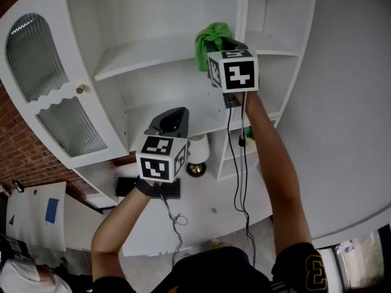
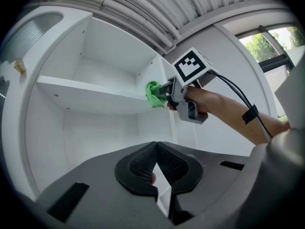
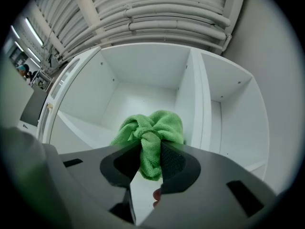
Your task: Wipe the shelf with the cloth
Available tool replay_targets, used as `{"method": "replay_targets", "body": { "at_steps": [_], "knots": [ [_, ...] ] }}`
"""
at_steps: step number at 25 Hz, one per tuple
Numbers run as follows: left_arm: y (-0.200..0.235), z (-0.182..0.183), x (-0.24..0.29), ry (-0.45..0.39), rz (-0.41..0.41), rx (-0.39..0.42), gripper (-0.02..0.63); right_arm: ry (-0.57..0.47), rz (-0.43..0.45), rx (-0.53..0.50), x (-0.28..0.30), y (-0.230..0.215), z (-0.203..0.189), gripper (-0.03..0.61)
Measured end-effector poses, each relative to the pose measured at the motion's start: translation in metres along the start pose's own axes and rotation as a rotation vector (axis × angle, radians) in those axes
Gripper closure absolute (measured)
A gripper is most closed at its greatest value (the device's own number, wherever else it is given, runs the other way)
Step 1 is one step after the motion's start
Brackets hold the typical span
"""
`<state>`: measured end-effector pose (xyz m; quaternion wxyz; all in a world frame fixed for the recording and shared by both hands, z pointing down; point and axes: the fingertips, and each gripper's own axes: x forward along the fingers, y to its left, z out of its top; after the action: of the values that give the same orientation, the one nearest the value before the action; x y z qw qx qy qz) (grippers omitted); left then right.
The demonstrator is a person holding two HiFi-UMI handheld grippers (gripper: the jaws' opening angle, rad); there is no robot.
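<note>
- The white cabinet [image 1: 153, 11] fills my head view, with its ribbed-glass door [image 1: 36, 60] swung open at 9 o'clock, well apart from both arms.
- Its shelf [image 1: 146, 57] runs from 9 towards 1 o'clock.
- My right tongs [image 3: 151, 159] are clamped on the green cloth [image 1: 211, 41], which is bunched at the shelf's right end by the divider.
- My left tongs [image 2: 156, 149], at 7 o'clock from the right ones, have their jaws pressed together.

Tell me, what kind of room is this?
Probably a workshop or test room, not a lived-in home: big pipes run across the ceiling, a brick wall stands beside the white shelf unit, and the right tongs grip a green cloth for wiping.
</note>
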<state>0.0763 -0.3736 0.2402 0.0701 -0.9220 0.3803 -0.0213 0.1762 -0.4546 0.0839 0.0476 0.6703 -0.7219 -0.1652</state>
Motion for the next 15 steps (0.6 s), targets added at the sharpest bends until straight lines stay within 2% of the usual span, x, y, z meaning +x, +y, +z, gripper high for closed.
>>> {"method": "replay_targets", "body": {
  "at_steps": [6, 10, 15],
  "knots": [
    [0.024, -0.020, -0.016, 0.006, 0.065, -0.070, 0.597, -0.070, -0.033, 0.018, -0.013, -0.006, 0.002, 0.485],
    [0.040, -0.041, -0.032, 0.003, 0.121, -0.126, 0.597, -0.118, 0.074, 0.126, -0.043, 0.022, -0.011, 0.485],
    [0.060, -0.077, -0.057, 0.019, 0.220, -0.146, 0.597, -0.081, 0.171, 0.181, -0.070, 0.073, -0.069, 0.483]
  ]
}}
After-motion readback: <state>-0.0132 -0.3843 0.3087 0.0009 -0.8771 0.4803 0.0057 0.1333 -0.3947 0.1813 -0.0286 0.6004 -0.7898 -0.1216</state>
